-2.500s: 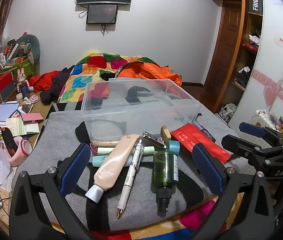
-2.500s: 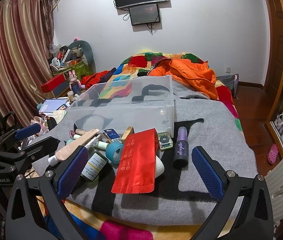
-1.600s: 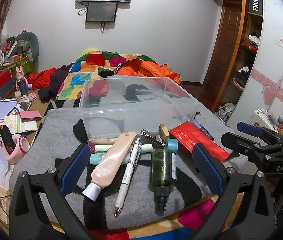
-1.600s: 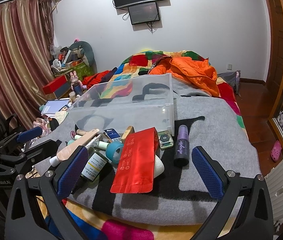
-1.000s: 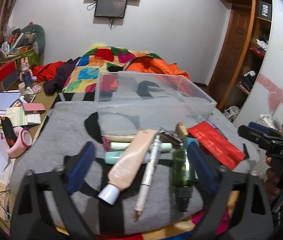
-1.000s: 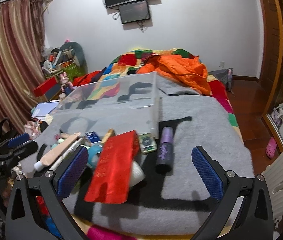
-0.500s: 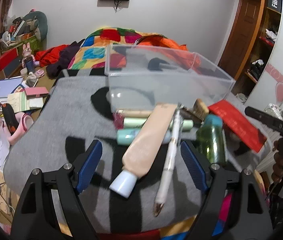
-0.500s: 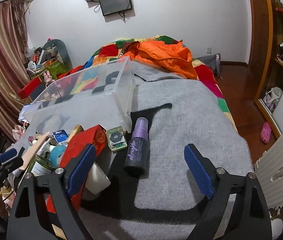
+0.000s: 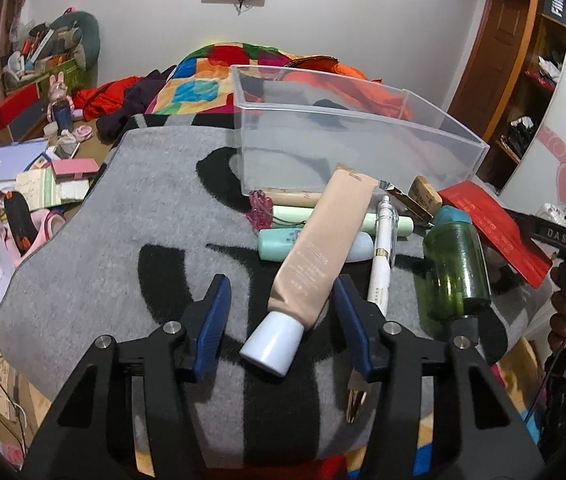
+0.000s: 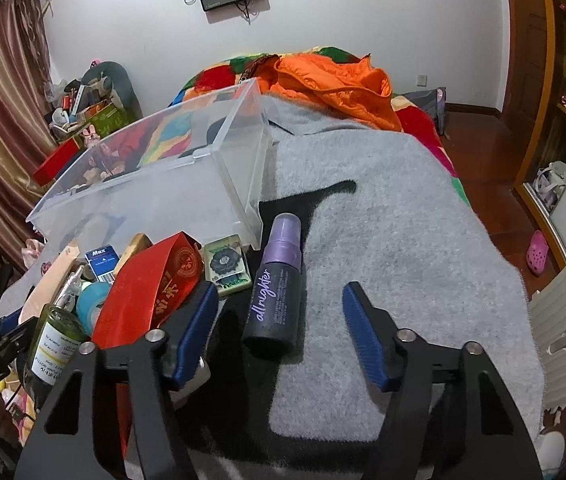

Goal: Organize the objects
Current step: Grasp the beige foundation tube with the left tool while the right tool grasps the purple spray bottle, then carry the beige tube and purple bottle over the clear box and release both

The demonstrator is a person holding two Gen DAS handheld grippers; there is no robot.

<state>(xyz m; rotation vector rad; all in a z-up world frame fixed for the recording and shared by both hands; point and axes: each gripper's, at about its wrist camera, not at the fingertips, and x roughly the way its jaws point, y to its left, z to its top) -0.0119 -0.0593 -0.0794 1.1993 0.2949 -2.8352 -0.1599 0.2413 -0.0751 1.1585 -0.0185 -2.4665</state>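
A clear plastic bin (image 9: 355, 152) stands empty on a grey blanket (image 9: 103, 248), and it also shows in the right wrist view (image 10: 155, 192). In front of it lies a pile of small items. My left gripper (image 9: 281, 296) is open, its fingers on either side of a beige cream tube (image 9: 319, 252) with a white cap. A white pen (image 9: 381, 256) and a green bottle (image 9: 455, 268) lie to the right. My right gripper (image 10: 281, 304) is open around a purple-and-black spray bottle (image 10: 277, 288). A red packet (image 10: 151, 284) lies to its left.
Pale green and teal tubes (image 9: 295, 216) lie under the cream tube. A small tin (image 10: 227, 264) and a blue box (image 10: 101, 264) lie by the bin. An orange jacket (image 10: 331, 80) lies behind. Clutter (image 9: 15, 184) covers the floor at the left.
Both grippers have moved forward and down to the pile. The left fingers now flank the cream tube, the right fingers the spray bottle. Both pairs of jaws have narrowed.
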